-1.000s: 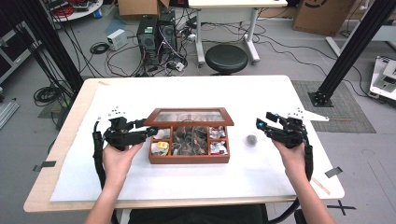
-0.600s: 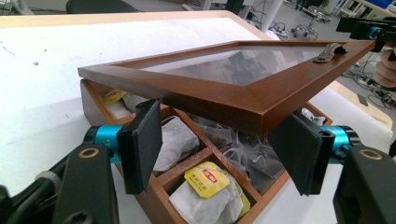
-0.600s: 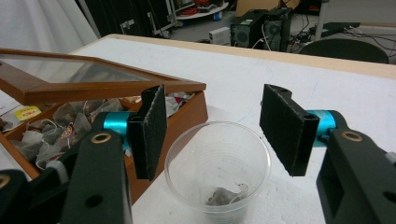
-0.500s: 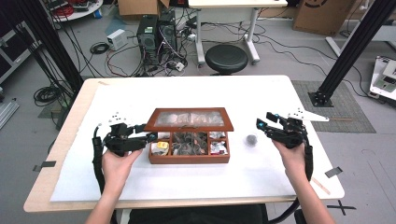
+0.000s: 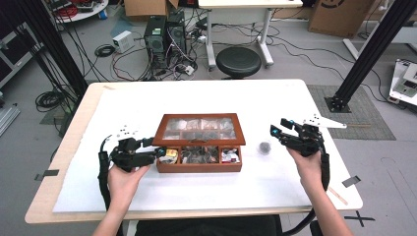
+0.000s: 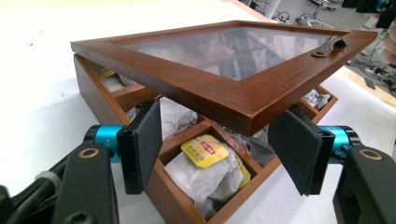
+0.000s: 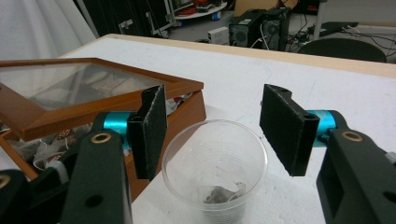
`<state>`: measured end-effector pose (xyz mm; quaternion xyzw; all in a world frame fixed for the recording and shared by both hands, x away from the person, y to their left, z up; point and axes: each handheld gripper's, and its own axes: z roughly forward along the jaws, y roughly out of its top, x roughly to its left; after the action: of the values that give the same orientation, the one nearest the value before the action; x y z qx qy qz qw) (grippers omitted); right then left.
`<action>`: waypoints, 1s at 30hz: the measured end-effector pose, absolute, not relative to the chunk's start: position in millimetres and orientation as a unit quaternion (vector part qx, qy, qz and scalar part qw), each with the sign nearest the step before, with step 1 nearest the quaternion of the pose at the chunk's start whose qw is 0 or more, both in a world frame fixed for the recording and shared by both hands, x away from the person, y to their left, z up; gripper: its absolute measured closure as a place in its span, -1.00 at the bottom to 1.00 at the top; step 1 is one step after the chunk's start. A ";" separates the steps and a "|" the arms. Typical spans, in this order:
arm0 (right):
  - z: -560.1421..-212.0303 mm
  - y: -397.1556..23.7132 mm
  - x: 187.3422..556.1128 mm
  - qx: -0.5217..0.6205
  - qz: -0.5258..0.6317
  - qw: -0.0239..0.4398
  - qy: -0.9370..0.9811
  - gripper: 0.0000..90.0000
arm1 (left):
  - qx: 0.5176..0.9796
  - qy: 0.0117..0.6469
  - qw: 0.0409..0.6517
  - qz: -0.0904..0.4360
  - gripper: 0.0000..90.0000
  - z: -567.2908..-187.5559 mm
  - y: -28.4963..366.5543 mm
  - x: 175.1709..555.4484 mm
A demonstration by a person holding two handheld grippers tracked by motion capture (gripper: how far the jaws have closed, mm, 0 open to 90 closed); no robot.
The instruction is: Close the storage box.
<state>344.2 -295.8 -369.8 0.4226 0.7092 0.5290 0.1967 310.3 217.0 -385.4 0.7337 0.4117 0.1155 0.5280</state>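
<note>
A wooden tea box (image 5: 199, 167) sits mid-table, its glass-topped lid (image 5: 201, 129) tilted partly up over compartments of tea bags. My left gripper (image 5: 156, 153) is at the box's left front corner. In the left gripper view it (image 6: 222, 140) stands open with the lid's corner (image 6: 210, 88) just above the gap between the jaws and a yellow-tagged tea bag (image 6: 205, 151) below. To the right of the box stands a clear plastic cup (image 5: 265, 146). My right gripper (image 7: 219, 126) is open, one jaw on each side of the cup (image 7: 215, 163), which holds a tea bag (image 7: 224, 192).
A white mat (image 5: 206, 196) covers most of the table (image 5: 69, 147). A black stool (image 5: 238, 61), computer towers (image 5: 160, 37) and loose cables lie on the floor beyond the far edge. A black frame post (image 5: 364, 54) stands at the right.
The lid has come lower over the box, and my left gripper has dropped toward the near side with it. The right gripper has hardly moved.
</note>
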 end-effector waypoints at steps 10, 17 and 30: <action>-370.0 -296.6 344.3 0.423 0.528 0.200 0.709 -0.06 | 0.740 0.411 0.519 0.118 -0.22 -395.4 216.1 304.9; -370.1 -296.5 344.5 0.423 0.527 0.199 0.709 -0.06 | 0.745 0.412 0.511 0.121 -0.22 -400.4 215.2 302.6; -370.7 -295.9 344.6 0.423 0.526 0.199 0.711 -0.06 | 0.757 0.414 0.490 0.127 -0.22 -408.6 212.7 297.8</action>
<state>344.6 -295.9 -370.7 0.4232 0.7107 0.5256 0.1988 297.8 212.7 -408.6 0.7566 0.4143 0.1269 0.4896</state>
